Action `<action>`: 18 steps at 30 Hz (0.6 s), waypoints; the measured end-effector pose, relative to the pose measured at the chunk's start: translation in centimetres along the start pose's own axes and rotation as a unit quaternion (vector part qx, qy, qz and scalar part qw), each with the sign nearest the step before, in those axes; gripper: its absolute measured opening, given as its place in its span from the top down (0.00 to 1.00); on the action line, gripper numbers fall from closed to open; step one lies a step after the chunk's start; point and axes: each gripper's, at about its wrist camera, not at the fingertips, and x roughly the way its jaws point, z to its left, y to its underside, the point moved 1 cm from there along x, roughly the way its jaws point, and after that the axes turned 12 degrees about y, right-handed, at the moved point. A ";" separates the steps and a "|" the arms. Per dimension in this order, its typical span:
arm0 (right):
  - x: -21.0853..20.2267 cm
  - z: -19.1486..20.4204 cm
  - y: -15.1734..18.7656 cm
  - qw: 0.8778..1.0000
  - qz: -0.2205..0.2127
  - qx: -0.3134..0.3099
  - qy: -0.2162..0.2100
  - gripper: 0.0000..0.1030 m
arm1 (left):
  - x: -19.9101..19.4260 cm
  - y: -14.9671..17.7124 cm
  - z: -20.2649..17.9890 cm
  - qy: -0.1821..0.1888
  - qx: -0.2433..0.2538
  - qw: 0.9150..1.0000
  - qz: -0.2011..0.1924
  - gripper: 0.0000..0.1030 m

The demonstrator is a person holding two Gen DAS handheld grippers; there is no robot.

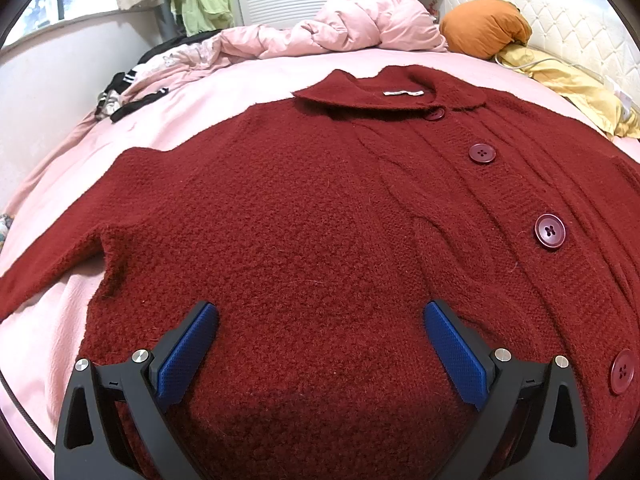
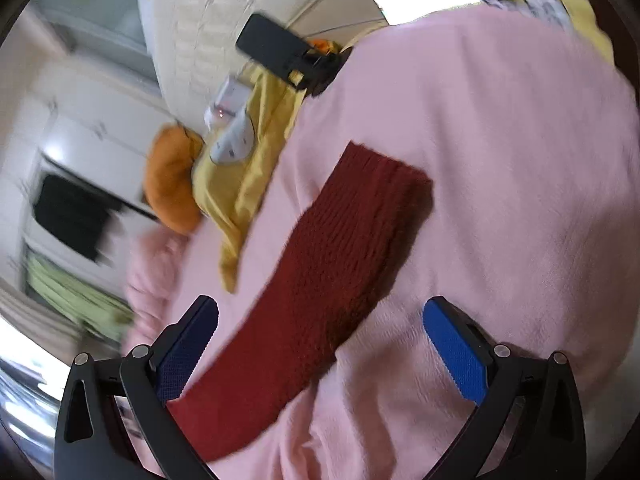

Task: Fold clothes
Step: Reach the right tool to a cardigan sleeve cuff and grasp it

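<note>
A dark red knitted cardigan (image 1: 304, 216) lies spread flat, front up, on the pink bed sheet (image 1: 80, 168), with its collar at the far side and large red buttons (image 1: 550, 231) down the right. My left gripper (image 1: 320, 316) is open and empty, hovering just above the cardigan's lower body. One red sleeve (image 2: 332, 256) lies stretched out on the sheet in the right wrist view. My right gripper (image 2: 320, 316) is open and empty above that sleeve, which runs between the fingers. The right view is blurred.
A bunched pink duvet (image 1: 340, 24) and an orange pillow (image 1: 486, 26) lie at the head of the bed. A yellow cloth (image 1: 568, 84) with a white cable lies at the right. Dark clothes (image 1: 128, 96) lie at the left edge. A black device (image 2: 280, 52) sits near the headboard.
</note>
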 end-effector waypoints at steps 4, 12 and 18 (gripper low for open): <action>0.4 0.2 -1.4 1.000 -0.001 0.024 -0.015 0.00 | 0.0 0.0 -0.1 0.000 0.000 1.000 0.000 0.00; 1.6 2.2 -3.8 1.000 0.002 0.016 -0.023 0.37 | 0.0 0.1 0.0 -0.001 0.001 1.000 0.000 0.00; 2.7 2.1 -3.5 0.999 0.004 -0.007 0.034 0.76 | -0.1 0.1 0.1 -0.001 0.001 1.000 0.000 0.00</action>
